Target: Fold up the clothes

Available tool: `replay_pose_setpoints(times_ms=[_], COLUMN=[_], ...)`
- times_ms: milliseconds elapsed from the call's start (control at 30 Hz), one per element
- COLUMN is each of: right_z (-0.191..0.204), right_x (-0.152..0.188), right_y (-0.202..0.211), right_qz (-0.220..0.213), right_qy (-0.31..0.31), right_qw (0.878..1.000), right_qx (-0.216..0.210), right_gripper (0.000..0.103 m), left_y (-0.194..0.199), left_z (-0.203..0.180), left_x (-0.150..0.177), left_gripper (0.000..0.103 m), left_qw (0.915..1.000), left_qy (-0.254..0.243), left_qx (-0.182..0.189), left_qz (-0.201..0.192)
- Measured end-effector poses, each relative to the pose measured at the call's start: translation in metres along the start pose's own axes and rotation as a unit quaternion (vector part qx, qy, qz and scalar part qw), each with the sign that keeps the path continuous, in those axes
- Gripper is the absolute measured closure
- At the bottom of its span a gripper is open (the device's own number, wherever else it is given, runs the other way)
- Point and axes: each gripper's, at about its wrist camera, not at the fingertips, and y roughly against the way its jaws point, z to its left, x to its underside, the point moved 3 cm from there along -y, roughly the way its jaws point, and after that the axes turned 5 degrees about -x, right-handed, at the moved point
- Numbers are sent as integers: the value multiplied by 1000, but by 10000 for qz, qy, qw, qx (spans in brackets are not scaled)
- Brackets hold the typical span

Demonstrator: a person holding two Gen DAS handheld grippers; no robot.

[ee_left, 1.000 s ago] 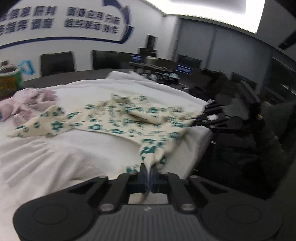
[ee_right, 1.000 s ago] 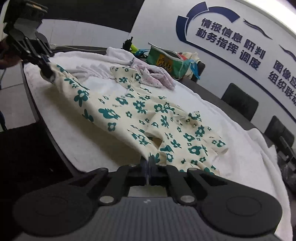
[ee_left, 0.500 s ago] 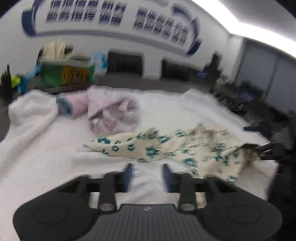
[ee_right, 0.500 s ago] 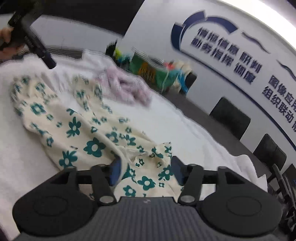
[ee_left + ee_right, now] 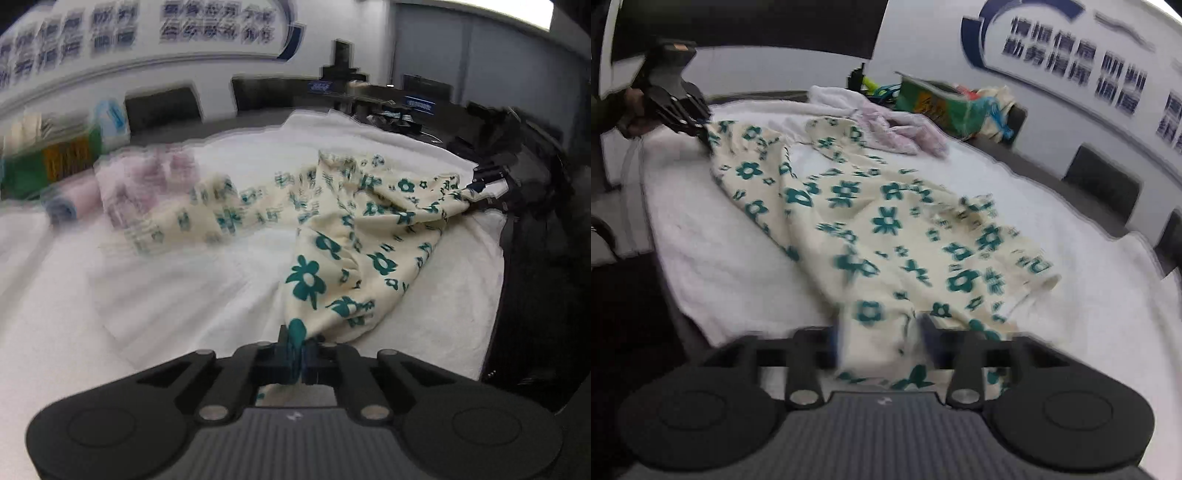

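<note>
Our left gripper (image 5: 295, 354) has its jaws clenched on a corner of the cream garment (image 5: 351, 236) with green flowers. Our right gripper (image 5: 882, 336) has just been closing; its jaws stand a little apart with a fold of the same garment (image 5: 886, 229) between them, and through the blur we cannot tell whether the pads press on it. The garment lies spread on the white towel (image 5: 713, 254) covering the counter, its long axis running between our two grippers, a sleeve reaching toward the pink clothes (image 5: 901, 129) and the green bag (image 5: 934, 107).
</note>
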Motion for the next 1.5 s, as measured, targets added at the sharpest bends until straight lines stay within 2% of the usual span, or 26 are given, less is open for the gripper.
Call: replay_pose_setpoints(times_ms=[100,167,200,233,267,300,333,367,400,467,500,533,567,600,700,767,833,867,967,1033,1133,1233,1367,1433,1467,1500], right_z=[-4,-3,-3,-2,-1,1,2,1,-3,-11,-19,-26,-35,-44,-60,-67,-72,-77,-95,-99,-98,-79,-79,-97,-104,-109], right_x=[-11,-16,-18,-20,-22,-22,-22,-24,-26,-33,-37,-42,-46,-50,-51,-48,-45,-44,-41,-40,-42,-43,-35,-30,-29,-29], right_y=[4,2,1,0,-1,-1,-3,-7,-11,-18,-21,-23,-26,-30,-44,-51,-53,-54,-59,-55,-30,-2,13,12,15,20], right_qz=[-132,-67,-27,13,27,13,33,58,47,7,-43,-94,-152,-195,-80,-5,-82,-142,-155,-222,-583,-863,-565,-115,-38,-106], right_qy=[-64,36,103,171,242,302,327,321,303,242,164,86,-17,-137,-288,-439,-603,-730,-1115,-1078,-910,-358,-55,-188,-377,-590], right_qw=[9996,9998,9998,9997,9996,9995,9994,9993,9992,9991,9990,9988,9984,9978,9969,9957,9942,9931,9923,9936,9938,9939,9955,9932,9914,9909], right_qx=[-228,-210,-185,-161,-142,-133,-141,-181,-241,-358,-411,-464,-536,-616,-724,-818,-887,-905,-512,-242,261,583,753,1147,1253,1206], right_gripper=[85,83,80,77,74,74,75,78,86,89,90,90,90,90,90,90,90,86,26,24,25,25,26,36,49,56], left_y=[3,-2,-1,5,12,16,14,10,-3,-40,-55,-68,-77,-87,-97,-90,-79,-78,-83,-96,-104,-109,-112,-110,-109,-107], left_z=[4,1,0,0,-1,-1,-2,-3,-6,-12,-13,-12,-10,-8,-1,10,19,19,13,5,0,1,1,2,3,4], left_x=[1,7,8,5,2,-2,-9,-15,-23,-38,-44,-46,-45,-44,-41,-43,-48,-52,-59,-59,-49,-42,-38,-37,-38,-39], left_gripper=[100,92,87,87,82,60,32,23,18,30,53,80,91,97,100,101,101,101,100,98,97,97,97,97,96,94], left_qw=[9986,9963,9961,9978,9989,9993,9991,9980,9975,9977,9972,9965,9956,9940,9889,9856,9848,9855,9883,9910,9920,9914,9911,9903,9897,9890], left_qy=[-279,-502,-534,-465,-396,-293,-90,114,302,554,644,771,898,1024,1376,1658,1724,1662,1368,1092,896,958,965,1021,1071,1125], left_qx=[130,45,55,109,162,204,214,188,44,-304,-381,-318,-142,34,331,135,-190,-326,-636,-751,-890,-889,-905,-937,-947,-952], left_qz=[439,689,707,456,204,-57,-343,-589,-635,-237,-34,107,238,370,462,308,-8,-96,-222,-172,-44,-87,-159,-136,-121,-113])
